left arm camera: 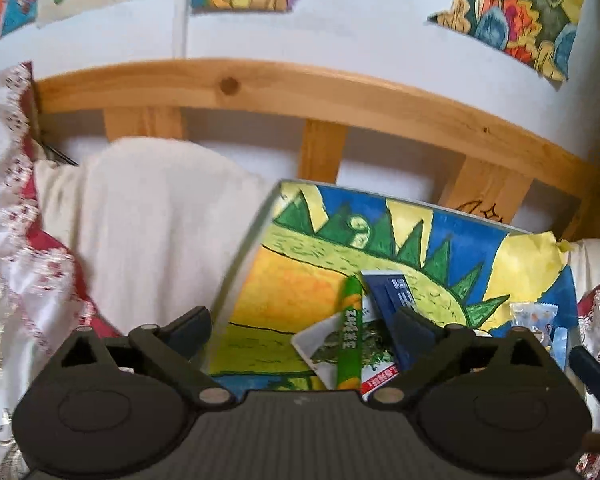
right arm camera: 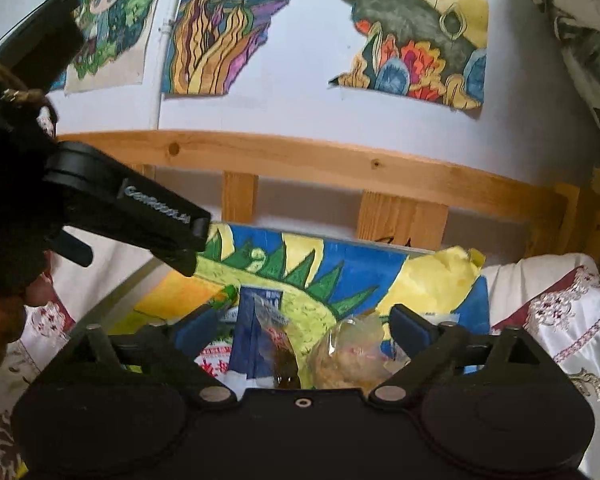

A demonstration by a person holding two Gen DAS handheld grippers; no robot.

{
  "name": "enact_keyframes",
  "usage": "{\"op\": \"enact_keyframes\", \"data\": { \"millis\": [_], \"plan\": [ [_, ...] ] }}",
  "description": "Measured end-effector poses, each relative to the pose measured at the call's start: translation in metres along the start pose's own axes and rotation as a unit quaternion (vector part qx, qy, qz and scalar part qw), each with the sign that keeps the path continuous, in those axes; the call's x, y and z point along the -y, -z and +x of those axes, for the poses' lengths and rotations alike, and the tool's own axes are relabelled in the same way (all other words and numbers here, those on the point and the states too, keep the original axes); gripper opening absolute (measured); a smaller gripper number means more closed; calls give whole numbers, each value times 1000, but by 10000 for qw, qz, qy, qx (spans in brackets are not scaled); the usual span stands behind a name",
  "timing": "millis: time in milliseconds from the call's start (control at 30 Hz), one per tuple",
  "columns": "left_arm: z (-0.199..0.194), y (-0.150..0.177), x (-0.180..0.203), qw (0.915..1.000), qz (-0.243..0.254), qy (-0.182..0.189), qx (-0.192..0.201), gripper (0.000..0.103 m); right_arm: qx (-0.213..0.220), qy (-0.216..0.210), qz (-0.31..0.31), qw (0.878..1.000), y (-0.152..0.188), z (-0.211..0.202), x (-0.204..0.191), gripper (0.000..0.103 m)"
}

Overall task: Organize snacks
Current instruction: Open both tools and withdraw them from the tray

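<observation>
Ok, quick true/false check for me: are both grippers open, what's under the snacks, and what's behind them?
1. The left gripper is shut on the green stick pack. False: its jaws stand wide open, gripping nothing.
2. The right gripper is open. True.
3. The snacks lie on a painted board showing a green spiky shape. True.
4. A clear bag of snacks lies in front of the right gripper. True.
5. The dark blue packet stands apart from the other snacks. False: it overlaps the green stick pack's neighbours in one pile.
6. A metal rail runs behind the board. False: it is a wooden rail.
</observation>
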State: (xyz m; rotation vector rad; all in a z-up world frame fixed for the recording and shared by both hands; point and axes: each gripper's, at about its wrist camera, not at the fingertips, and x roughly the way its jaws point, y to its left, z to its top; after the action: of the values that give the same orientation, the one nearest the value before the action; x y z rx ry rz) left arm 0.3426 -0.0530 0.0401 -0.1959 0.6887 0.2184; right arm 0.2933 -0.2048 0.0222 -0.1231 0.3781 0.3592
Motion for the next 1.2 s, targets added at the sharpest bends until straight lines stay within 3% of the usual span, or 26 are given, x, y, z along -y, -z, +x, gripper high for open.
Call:
{"op": "enact_keyframes", "data": {
  "millis": [267,633,933,1200],
  "plan": [
    [-52,9,-18,9984,-41,35,555,102,556,168,193,9981,-9,-44,-2,102],
    [-115,48,-48,9970,-26,166,758,102,1064,463,809,9899,-6,-111,-6,102],
    [-151,91,-77,9966,-282,212,745,102,999,519,874,9898,13,-158,-17,102],
    [-170,126,-90,9971,-201,285,671,102,584,460,869,9934,33,-195,-30,102]
  ]
}}
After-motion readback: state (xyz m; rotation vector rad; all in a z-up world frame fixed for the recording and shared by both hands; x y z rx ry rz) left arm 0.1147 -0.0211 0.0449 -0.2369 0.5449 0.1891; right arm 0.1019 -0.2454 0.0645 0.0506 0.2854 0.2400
